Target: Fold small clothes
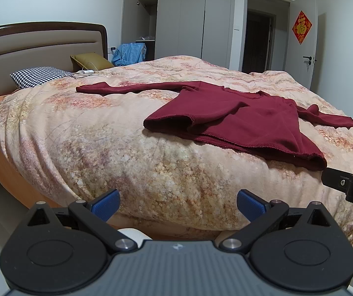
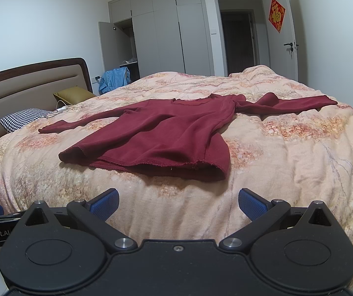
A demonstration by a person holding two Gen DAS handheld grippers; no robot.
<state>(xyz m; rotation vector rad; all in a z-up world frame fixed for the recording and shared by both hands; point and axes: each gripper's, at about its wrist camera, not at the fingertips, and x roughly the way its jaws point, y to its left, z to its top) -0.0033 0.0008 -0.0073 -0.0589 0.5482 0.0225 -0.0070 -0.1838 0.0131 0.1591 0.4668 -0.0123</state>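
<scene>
Maroon top (image 2: pixel 166 133) flat on quilt (image 2: pixel 287 167); both grippers (image 1: pixel 178 204) (image 2: pixel 178 203) agape, apart.

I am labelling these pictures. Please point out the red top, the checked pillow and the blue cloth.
red top (image 2: pixel 166 133): right wrist view, middle of its body.
checked pillow (image 1: pixel 38 75): left wrist view, top face.
blue cloth (image 1: pixel 128 53): left wrist view, middle of the heap.

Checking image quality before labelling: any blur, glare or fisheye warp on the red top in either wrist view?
Left wrist: red top sharp, even indoor light, no glare; bed bulges from fisheye, corners vignetted; open left gripper in focus. Right wrist: top sharp with soft shadow under its hem; same barrel warp and dark corners; right gripper open.
</scene>
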